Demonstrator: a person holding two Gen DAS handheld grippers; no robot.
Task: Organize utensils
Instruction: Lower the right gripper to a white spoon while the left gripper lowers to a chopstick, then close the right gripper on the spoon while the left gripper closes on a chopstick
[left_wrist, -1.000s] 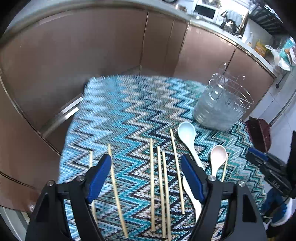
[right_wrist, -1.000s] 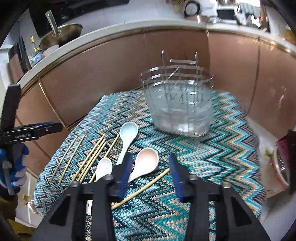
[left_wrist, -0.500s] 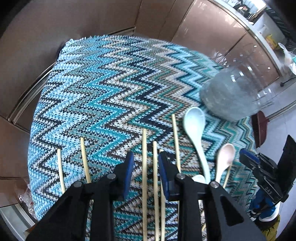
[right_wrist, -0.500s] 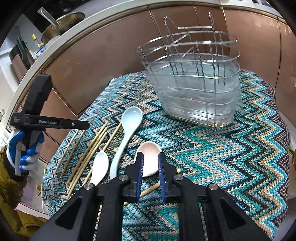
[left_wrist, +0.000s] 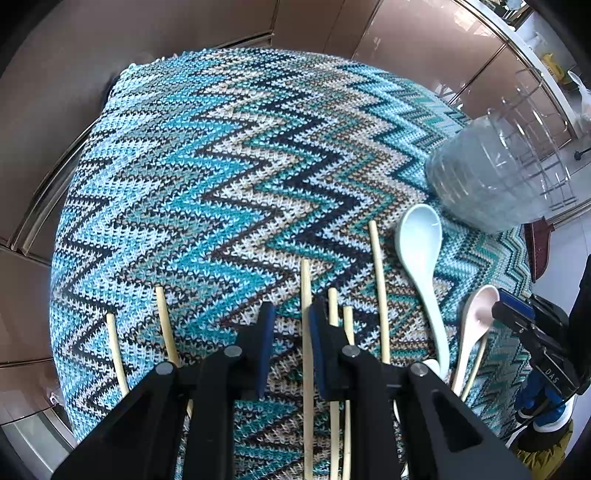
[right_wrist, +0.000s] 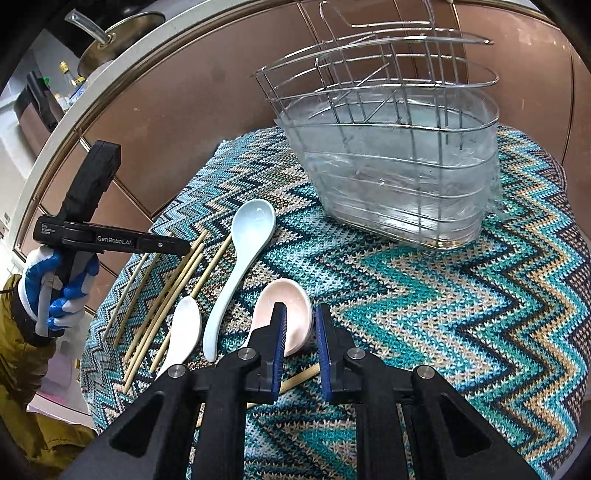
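Note:
Several wooden chopsticks (left_wrist: 306, 332) lie side by side on the zigzag cloth (left_wrist: 221, 166). My left gripper (left_wrist: 288, 325) hovers low over them, jaws narrowed to a small gap, with one chopstick running between the fingers. A light blue spoon (right_wrist: 240, 266), a white spoon (right_wrist: 183, 332) and a pink spoon (right_wrist: 291, 317) lie beside them. My right gripper (right_wrist: 299, 328) is nearly closed over the pink spoon's bowl, holding nothing. One more chopstick (right_wrist: 295, 380) lies under it. The wire utensil basket (right_wrist: 399, 155) stands empty at the back.
Brown cabinet fronts (left_wrist: 129, 44) curve around the small cloth-covered table. A countertop with a pot (right_wrist: 110, 44) and bottles is at the far left. The cloth to the right of the spoons (right_wrist: 461, 314) has nothing on it.
Both grippers narrowed from wide open to a small gap and moved lower and closer: the left over the chopsticks, the right over the pink spoon.

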